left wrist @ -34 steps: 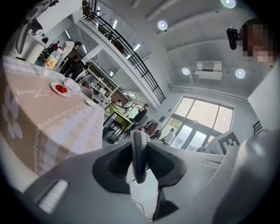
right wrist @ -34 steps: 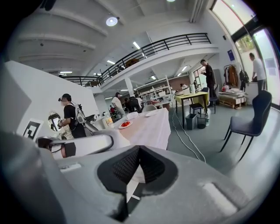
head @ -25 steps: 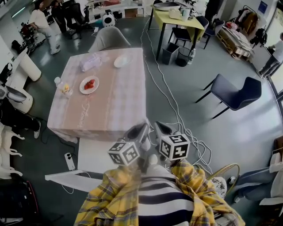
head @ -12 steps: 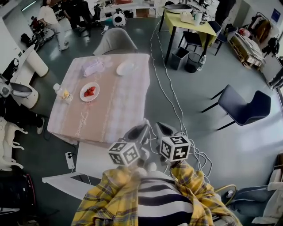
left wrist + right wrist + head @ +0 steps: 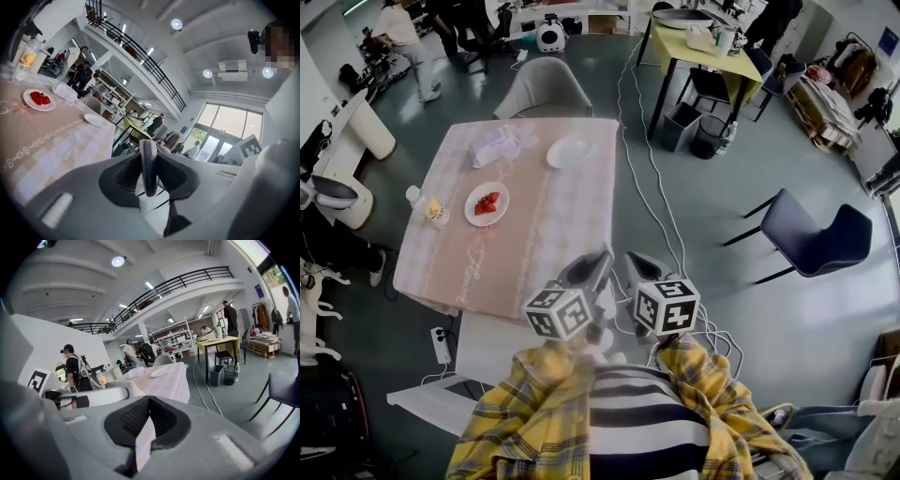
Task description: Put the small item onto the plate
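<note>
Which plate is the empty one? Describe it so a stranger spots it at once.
Start at the table with the pale pink checked cloth. Two white plates sit on its far half; the empty plate is the one toward the far right corner, right of the crumpled clear bag. The other plate, near the left edge, holds red fruit.

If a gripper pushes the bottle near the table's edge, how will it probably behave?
The bottle is tall and narrow, so a high push would probably tip it. It stands close to the edge of the table, so it might fall off.
</note>
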`<act>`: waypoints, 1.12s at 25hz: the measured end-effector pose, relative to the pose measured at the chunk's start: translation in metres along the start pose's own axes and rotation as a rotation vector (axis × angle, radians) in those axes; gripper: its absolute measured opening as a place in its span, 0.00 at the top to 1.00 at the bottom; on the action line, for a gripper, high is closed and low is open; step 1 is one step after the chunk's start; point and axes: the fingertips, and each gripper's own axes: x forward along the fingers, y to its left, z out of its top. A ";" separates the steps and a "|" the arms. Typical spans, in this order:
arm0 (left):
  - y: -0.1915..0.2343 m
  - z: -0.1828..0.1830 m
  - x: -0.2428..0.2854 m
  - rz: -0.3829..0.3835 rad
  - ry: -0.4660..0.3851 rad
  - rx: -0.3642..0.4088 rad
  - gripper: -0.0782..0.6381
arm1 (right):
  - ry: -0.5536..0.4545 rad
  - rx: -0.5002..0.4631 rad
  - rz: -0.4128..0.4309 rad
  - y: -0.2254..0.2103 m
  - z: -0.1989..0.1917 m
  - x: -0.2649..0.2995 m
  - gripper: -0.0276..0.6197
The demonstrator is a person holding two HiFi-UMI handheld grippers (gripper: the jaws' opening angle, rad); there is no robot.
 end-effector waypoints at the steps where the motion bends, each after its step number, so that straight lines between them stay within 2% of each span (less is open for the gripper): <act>1: 0.005 0.006 0.002 -0.001 -0.001 -0.002 0.76 | -0.001 -0.007 0.003 0.004 0.005 0.006 0.95; 5: 0.026 0.026 0.012 -0.013 0.002 -0.003 0.76 | -0.002 -0.017 -0.003 0.008 0.023 0.035 0.95; 15: 0.088 0.058 0.028 0.003 0.015 -0.012 0.76 | 0.050 -0.024 -0.023 0.013 0.030 0.095 0.95; 28: 0.129 0.093 0.080 0.074 -0.015 -0.041 0.76 | 0.073 -0.099 0.038 -0.002 0.072 0.154 0.95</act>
